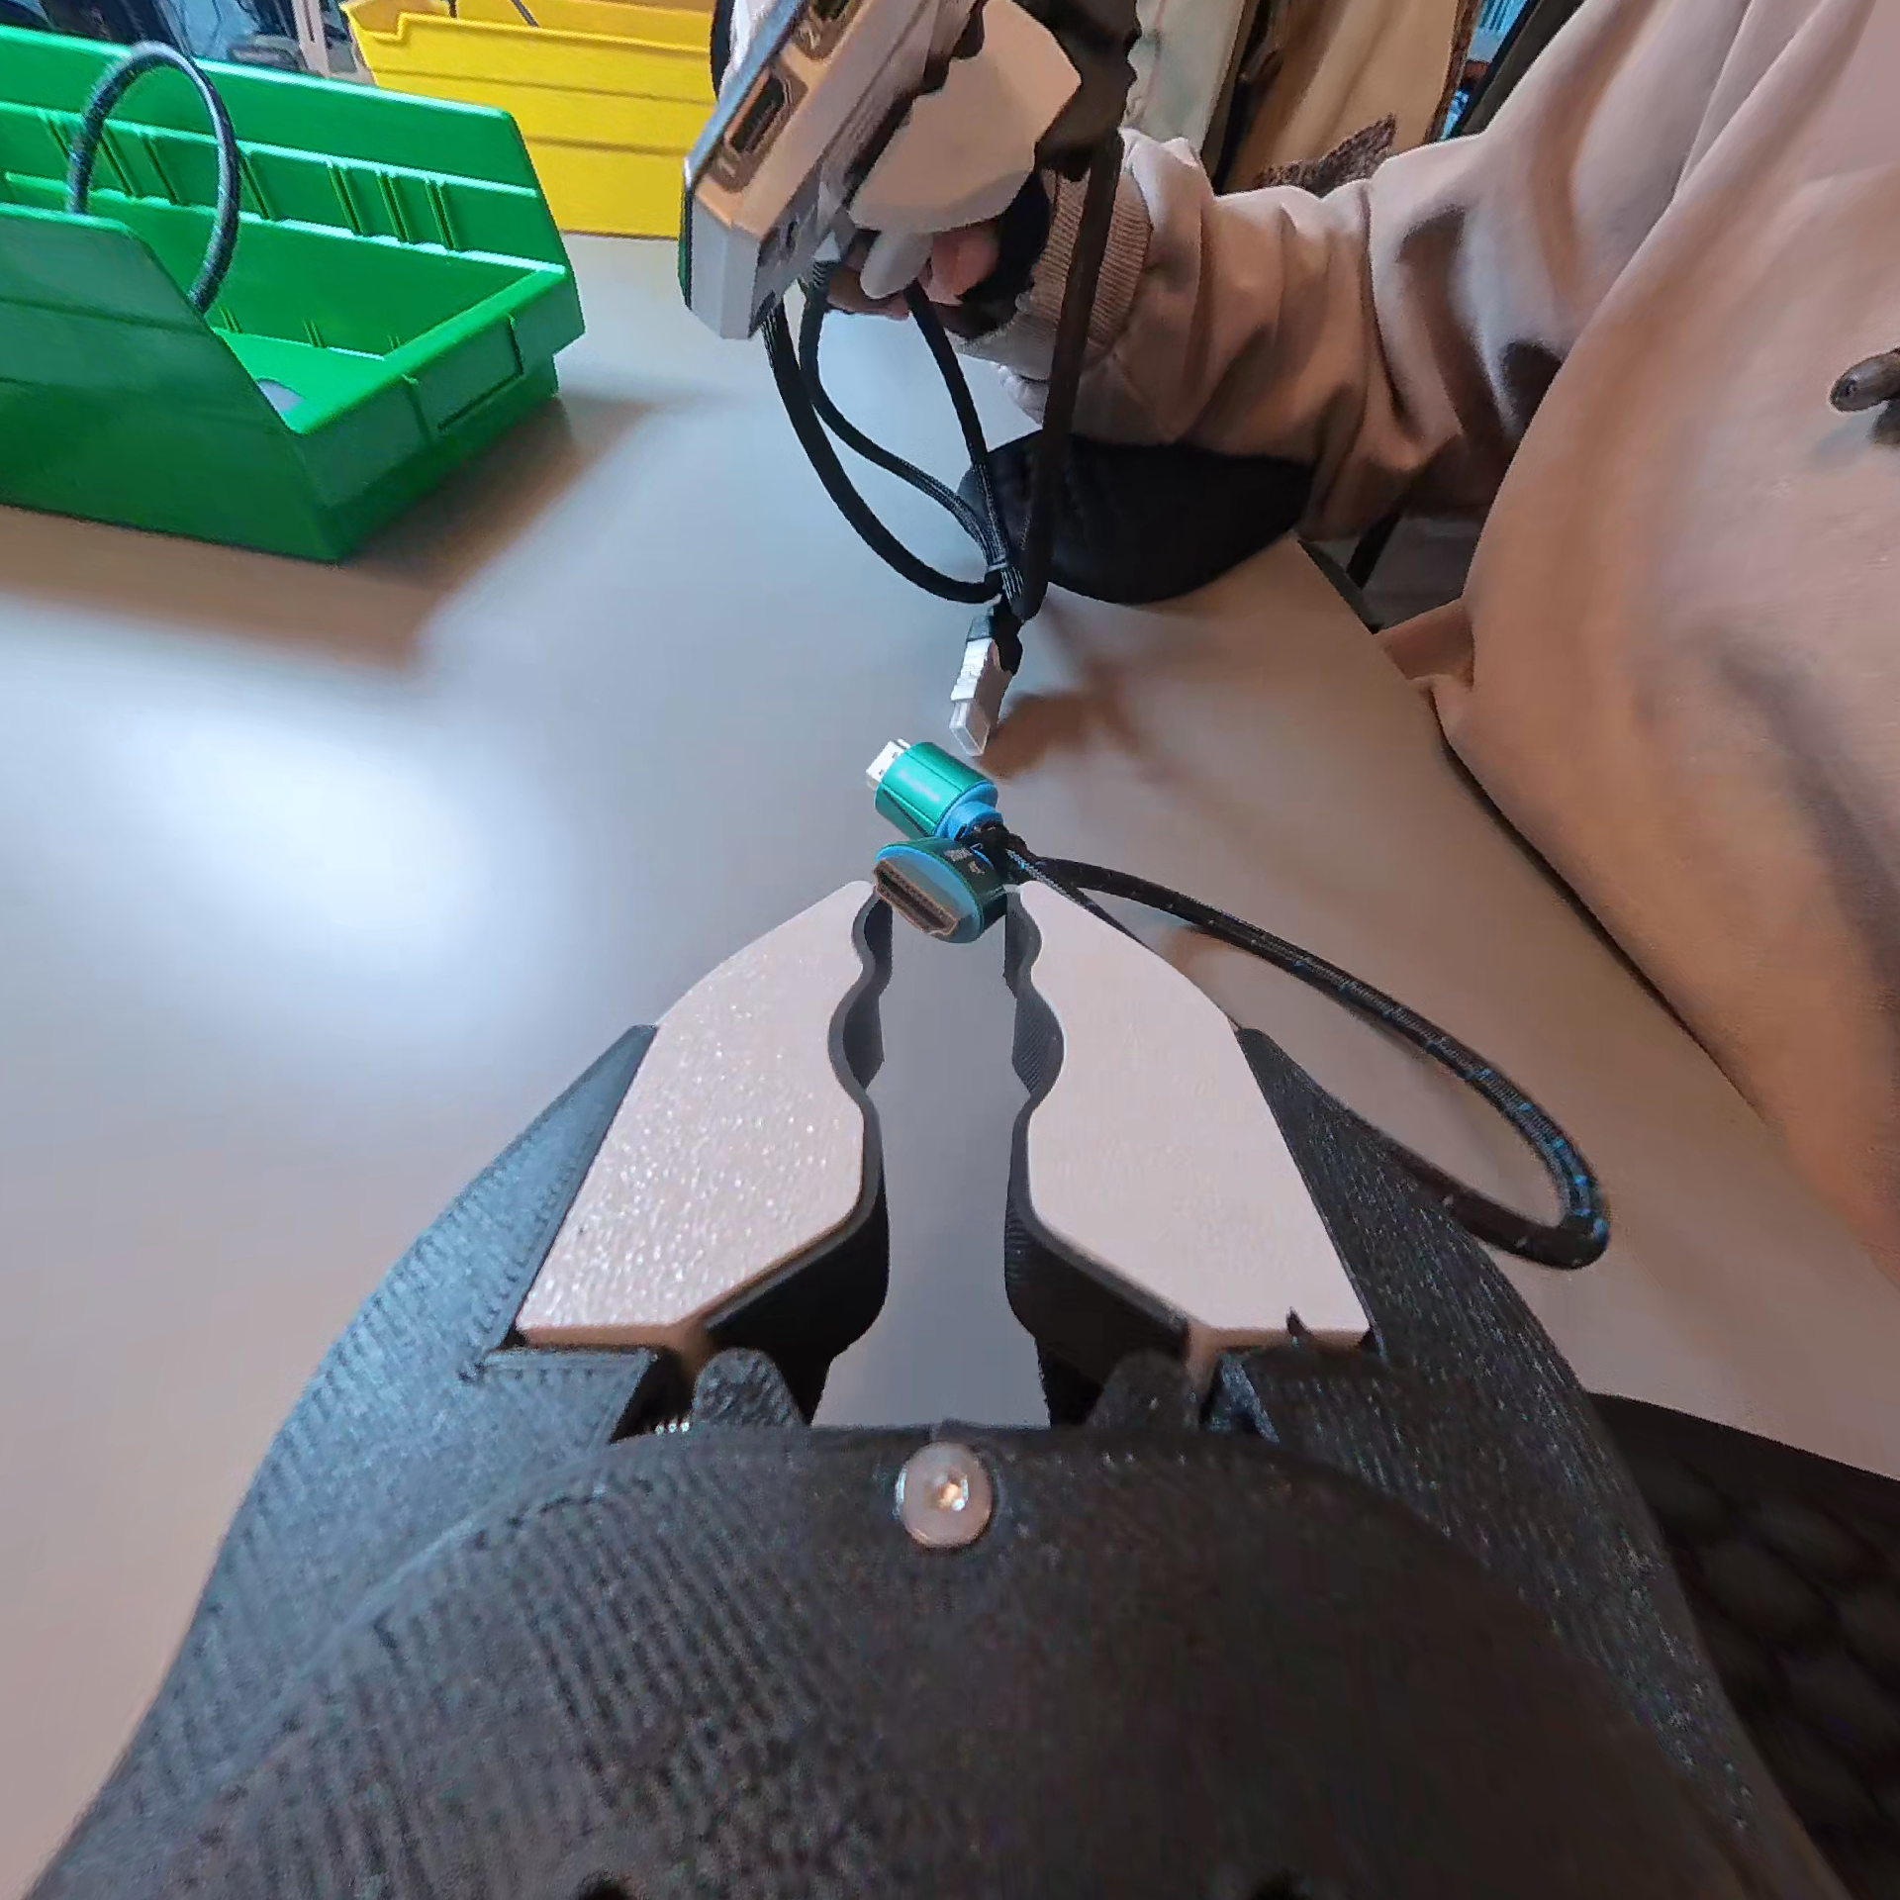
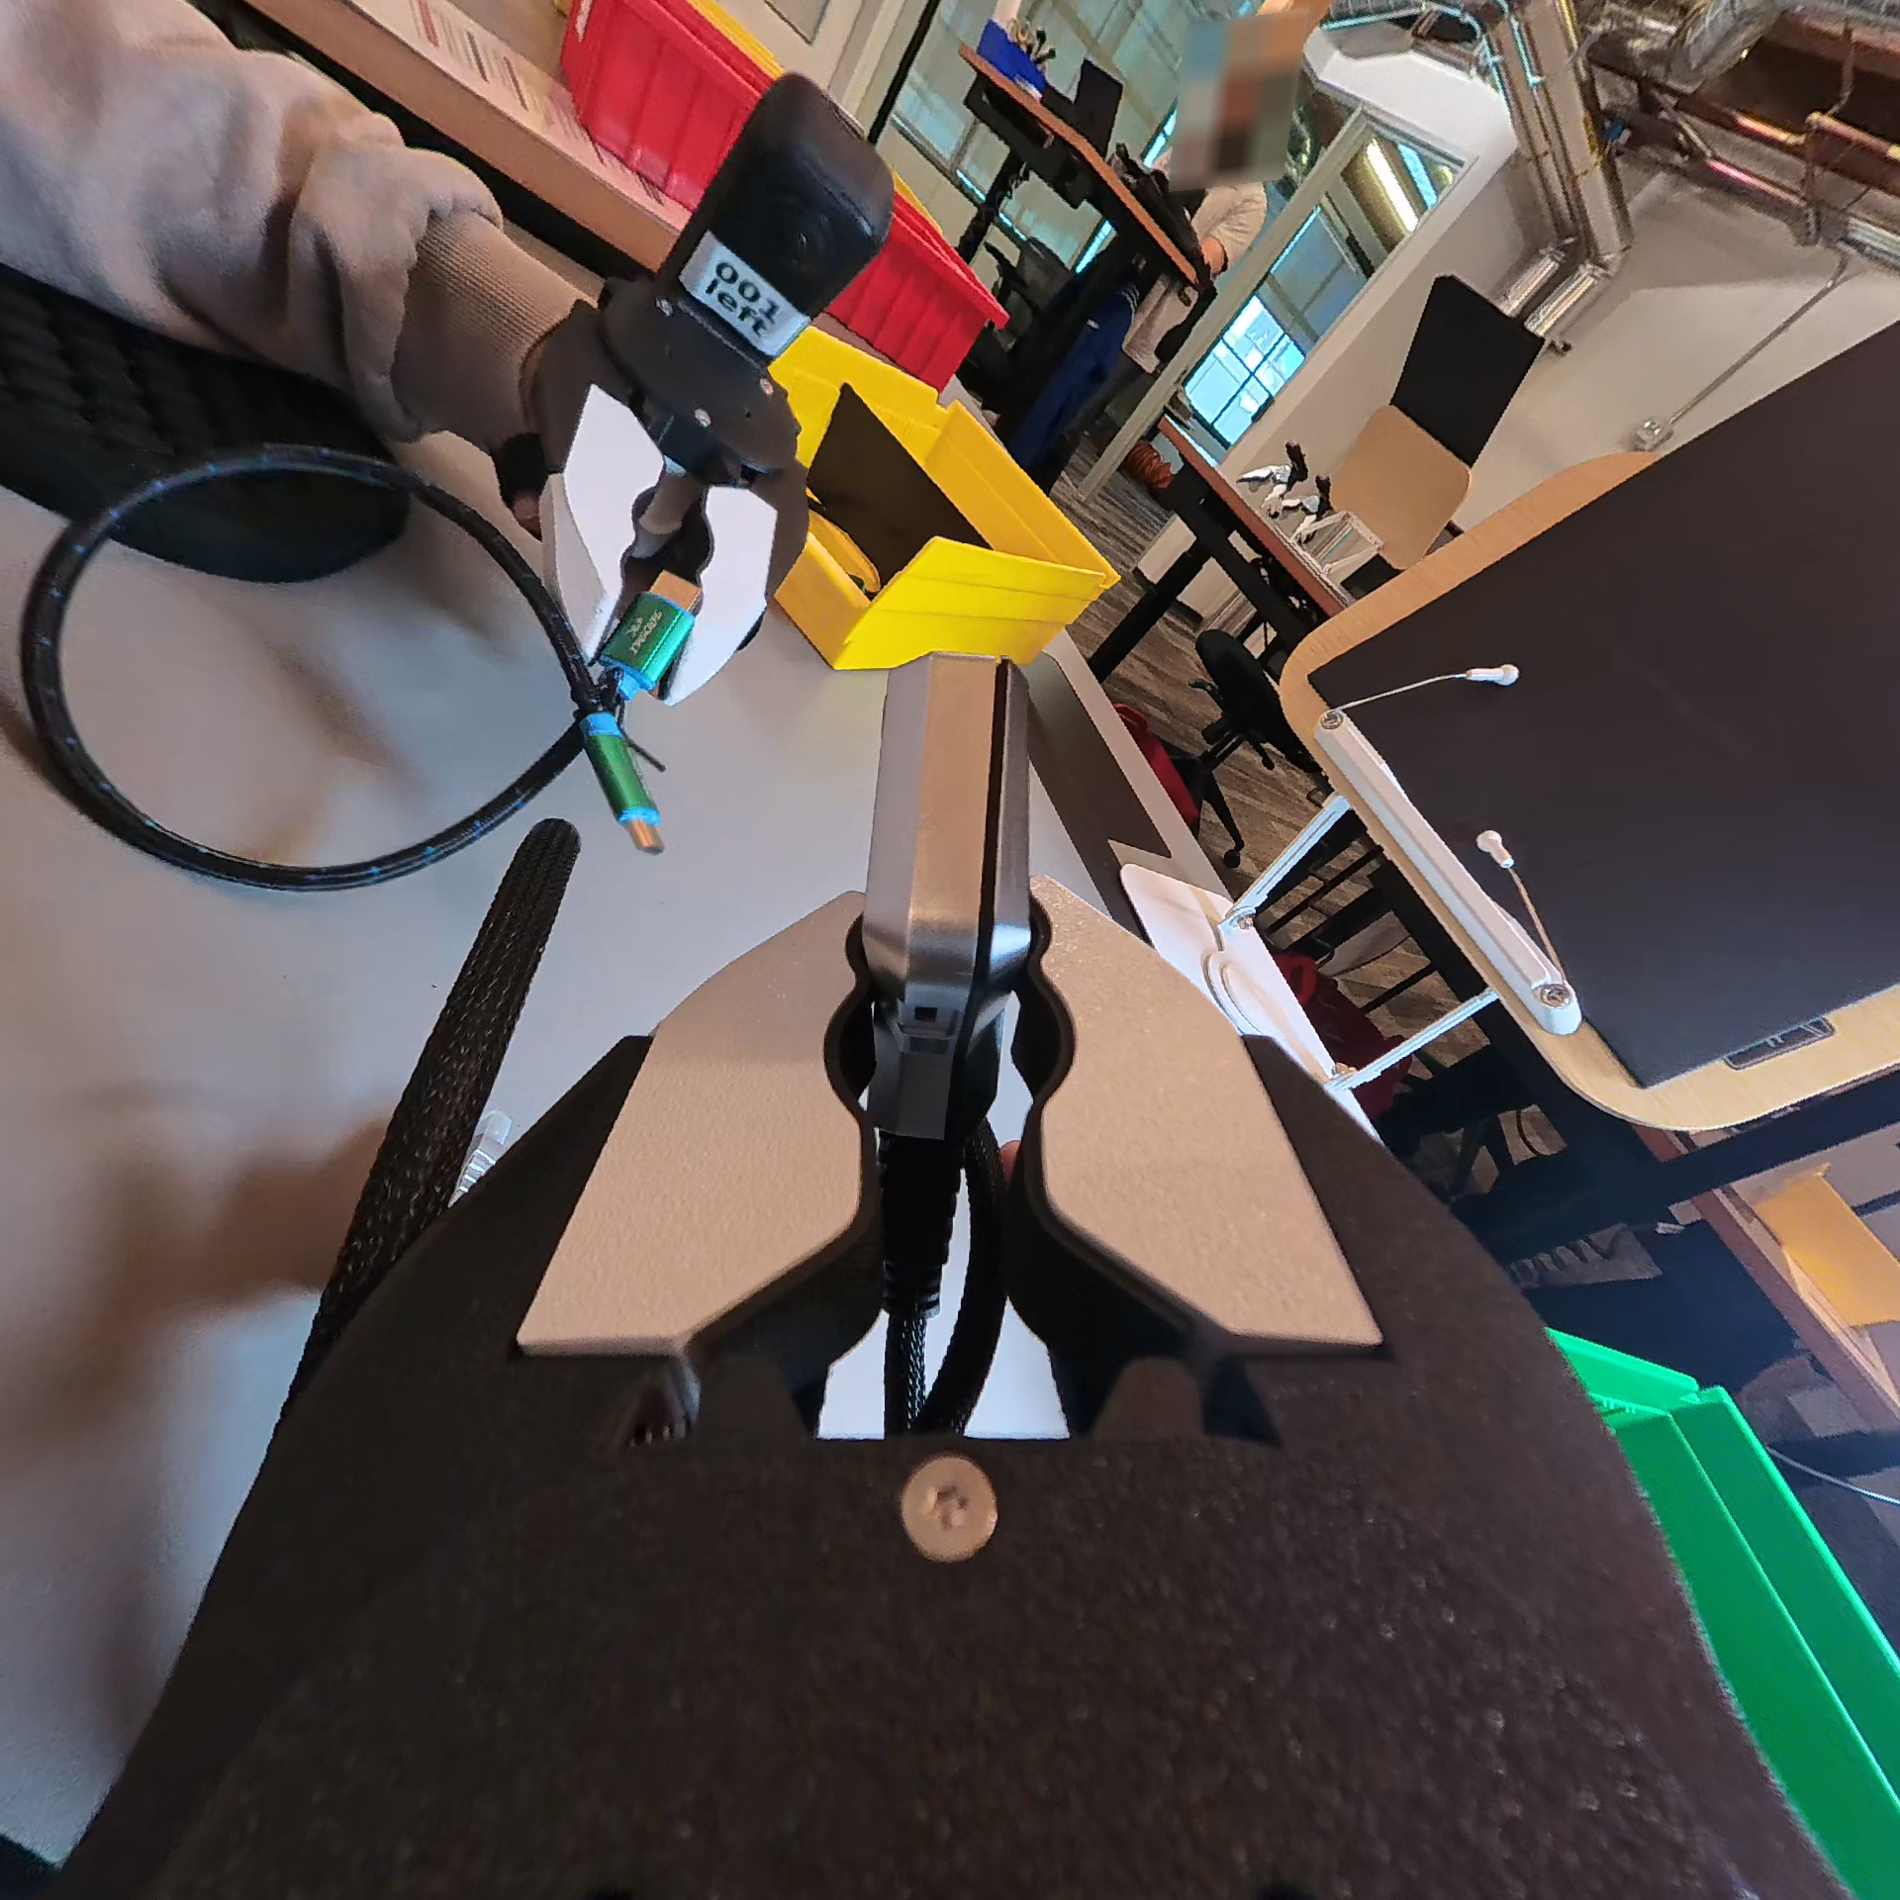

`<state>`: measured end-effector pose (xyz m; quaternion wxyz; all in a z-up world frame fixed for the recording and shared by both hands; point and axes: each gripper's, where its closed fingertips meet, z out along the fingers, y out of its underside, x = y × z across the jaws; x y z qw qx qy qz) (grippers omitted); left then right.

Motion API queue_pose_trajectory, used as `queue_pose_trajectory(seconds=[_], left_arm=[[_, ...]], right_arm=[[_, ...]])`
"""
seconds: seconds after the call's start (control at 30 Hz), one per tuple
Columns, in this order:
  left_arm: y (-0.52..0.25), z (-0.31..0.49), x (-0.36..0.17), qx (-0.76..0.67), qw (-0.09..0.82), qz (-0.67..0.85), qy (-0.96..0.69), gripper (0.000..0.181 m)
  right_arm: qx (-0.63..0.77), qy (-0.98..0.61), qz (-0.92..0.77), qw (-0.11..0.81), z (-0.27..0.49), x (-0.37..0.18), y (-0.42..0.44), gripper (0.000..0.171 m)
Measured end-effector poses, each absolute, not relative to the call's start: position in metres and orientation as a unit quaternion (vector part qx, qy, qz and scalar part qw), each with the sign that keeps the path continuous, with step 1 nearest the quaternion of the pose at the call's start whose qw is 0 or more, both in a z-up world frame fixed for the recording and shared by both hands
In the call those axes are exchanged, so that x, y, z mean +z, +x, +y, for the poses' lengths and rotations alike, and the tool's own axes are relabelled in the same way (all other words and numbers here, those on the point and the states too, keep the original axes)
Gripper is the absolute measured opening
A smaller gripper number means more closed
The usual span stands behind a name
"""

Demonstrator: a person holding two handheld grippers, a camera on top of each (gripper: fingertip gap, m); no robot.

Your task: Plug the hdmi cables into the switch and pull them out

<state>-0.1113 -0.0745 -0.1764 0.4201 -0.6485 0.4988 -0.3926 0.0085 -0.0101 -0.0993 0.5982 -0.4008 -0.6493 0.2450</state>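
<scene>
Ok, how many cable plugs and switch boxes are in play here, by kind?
green HDMI plug: 2
silver USB plug: 1
switch: 1
Total: 4

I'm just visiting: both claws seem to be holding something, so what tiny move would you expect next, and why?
Probably the left gripper turns its green HDMI plug toward the switch and carries it up there. The plug sits between the jaws but points back at the camera; the right gripper holds the switch raised, its ports looking empty.
</scene>
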Motion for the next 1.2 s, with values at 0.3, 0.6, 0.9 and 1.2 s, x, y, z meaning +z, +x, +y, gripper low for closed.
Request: queue_pose_trajectory(seconds=[0.3, 0.6, 0.9, 1.2], left_arm=[[-0.101, -0.079, -0.120, -0.454, 0.481, 0.467, -0.588, 0.010], [-0.112, -0.118, -0.090, -0.555, 0.305, 0.530, -0.565, 0.008], [-0.103, -0.091, -0.216, -0.374, 0.004, 0.579, -0.725, 0.020], [-0.095, -0.012, -0.187, -0.137, 0.292, 0.539, -0.778, 0.026]], right_arm=[[0.238, -0.396, -0.653, 0.600, -0.012, -0.100, 0.007, 0.023], [0.239, -0.395, -0.655, 0.598, -0.014, -0.100, 0.006, 0.023], [0.226, -0.393, -0.660, 0.599, -0.016, -0.103, 0.004, 0.023], [0.221, -0.400, -0.662, 0.594, -0.009, -0.107, 0.006, 0.024]])
